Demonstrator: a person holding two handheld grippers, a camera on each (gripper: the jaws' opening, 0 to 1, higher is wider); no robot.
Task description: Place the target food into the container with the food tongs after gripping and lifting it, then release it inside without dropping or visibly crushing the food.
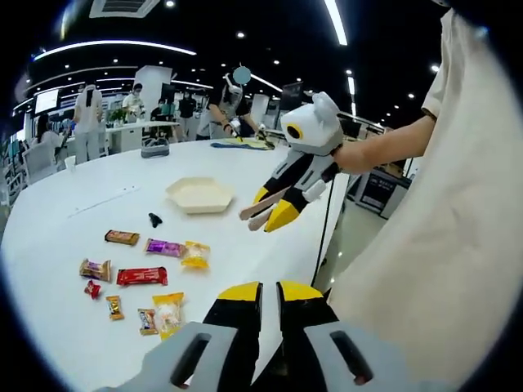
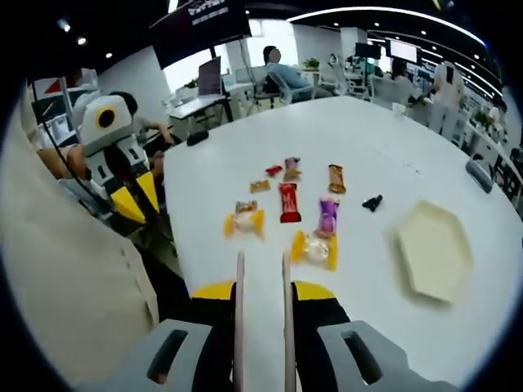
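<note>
Several wrapped snacks lie on the white table: a red bar, a purple packet, a yellow candy and a yellow packet. A cream hexagonal container sits empty beyond them. My right gripper is shut on pale food tongs, whose arms stand apart, hovering short of the snacks. My left gripper is shut on nothing, near the table edge.
A small black object lies between the snacks and the container. A grey item rests at the table's far side. A cable hangs off the table edge. People stand and sit at desks behind.
</note>
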